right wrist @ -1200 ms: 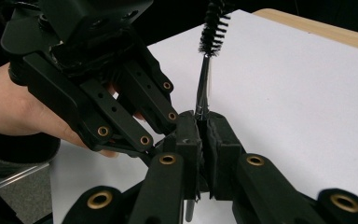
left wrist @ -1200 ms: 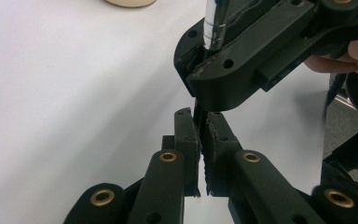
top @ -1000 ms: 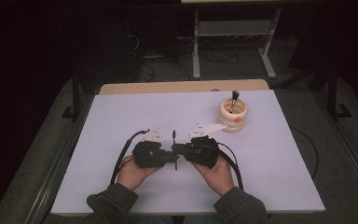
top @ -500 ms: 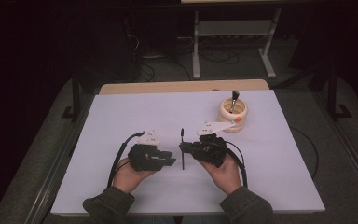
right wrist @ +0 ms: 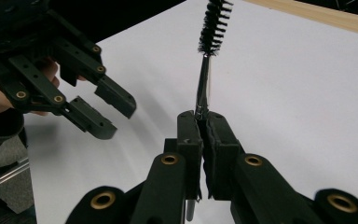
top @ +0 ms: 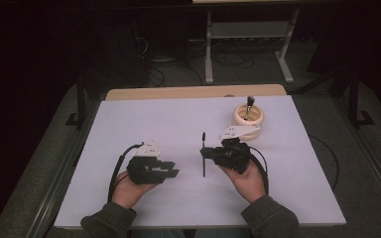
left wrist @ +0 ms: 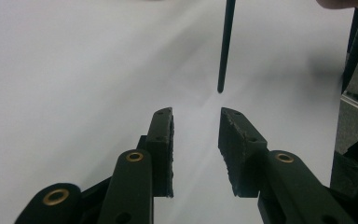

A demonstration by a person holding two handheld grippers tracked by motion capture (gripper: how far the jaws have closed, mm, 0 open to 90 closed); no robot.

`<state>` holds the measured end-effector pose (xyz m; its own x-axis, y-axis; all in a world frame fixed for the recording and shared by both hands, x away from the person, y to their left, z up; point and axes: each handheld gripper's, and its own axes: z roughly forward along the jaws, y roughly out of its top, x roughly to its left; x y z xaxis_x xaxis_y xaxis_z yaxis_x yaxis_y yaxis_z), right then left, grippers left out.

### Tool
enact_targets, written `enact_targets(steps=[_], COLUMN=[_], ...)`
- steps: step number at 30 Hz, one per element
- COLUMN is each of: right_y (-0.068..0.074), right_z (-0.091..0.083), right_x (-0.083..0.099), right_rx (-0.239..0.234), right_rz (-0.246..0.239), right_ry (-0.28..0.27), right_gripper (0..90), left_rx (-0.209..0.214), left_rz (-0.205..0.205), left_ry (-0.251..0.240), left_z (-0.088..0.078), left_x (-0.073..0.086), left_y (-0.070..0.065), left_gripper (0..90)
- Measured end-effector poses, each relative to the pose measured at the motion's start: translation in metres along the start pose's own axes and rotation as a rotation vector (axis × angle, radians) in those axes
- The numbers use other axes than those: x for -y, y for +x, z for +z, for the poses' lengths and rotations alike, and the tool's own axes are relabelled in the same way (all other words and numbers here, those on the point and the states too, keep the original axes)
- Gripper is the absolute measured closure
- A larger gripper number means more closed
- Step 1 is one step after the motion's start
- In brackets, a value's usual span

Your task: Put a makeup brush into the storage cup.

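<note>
**Right gripper clamps a bottle brush; left gripper parted beside it**

On the white-topped table [top: 178,119] with a pale wooden far edge, the person's right gripper [top: 209,153] holds a slender black brush with a metal stem and a bristled tip [top: 204,154]. In the right gripper view its jaws are pressed together on the stem [right wrist: 202,93], and the black bristles [right wrist: 213,25] stand clear above them. From the high view the brush lies along the line from near to far, just left of the gripper's body, with the right hand [top: 248,179] cupped beneath.

The left gripper [top: 171,170] sits well apart to the left, held in the left hand [top: 128,188], its jaws pointing toward the brush. In the left gripper view the jaws stand moderately apart with nothing between them, and the brush's thin dark end [left wrist: 225,46] shows just beyond them over the white surface.

A cream-coloured round pot [top: 248,115] stands farther back on the right, with a dark-handled tool [top: 249,105] standing in it.
</note>
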<state>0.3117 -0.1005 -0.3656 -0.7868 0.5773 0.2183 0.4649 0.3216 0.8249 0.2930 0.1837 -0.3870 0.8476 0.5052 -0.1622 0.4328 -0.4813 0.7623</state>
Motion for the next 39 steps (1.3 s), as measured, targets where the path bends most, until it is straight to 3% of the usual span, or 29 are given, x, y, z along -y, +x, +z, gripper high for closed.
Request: enact_targets(steps=[11,27,31,39], right_y=[-0.016,-0.042,-0.045,-0.053], right_z=[-0.017,-0.039,-0.046,-0.06], right_x=[-0.008,-0.018,-0.024,-0.035], right_rx=[0.027,0.076,0.09,0.117], right_rz=[0.031,0.085,0.089,0.097], right_ry=[-0.012,-0.021,-0.02,-0.035], right_gripper=[84.6,84.6,84.6,84.6], left_rx=[-0.02,-0.049,-0.051,-0.044], left_rz=[-0.012,0.019,0.002,0.004], left_ry=[-0.016,-0.024,-0.044,-0.027], left_z=[-0.007,-0.019,-0.021,-0.02], left_x=[0.008,0.013,0.013,0.013], left_y=[0.006,0.011,0.012,0.011], left_gripper=[61.0,55.2,54.2,51.7])
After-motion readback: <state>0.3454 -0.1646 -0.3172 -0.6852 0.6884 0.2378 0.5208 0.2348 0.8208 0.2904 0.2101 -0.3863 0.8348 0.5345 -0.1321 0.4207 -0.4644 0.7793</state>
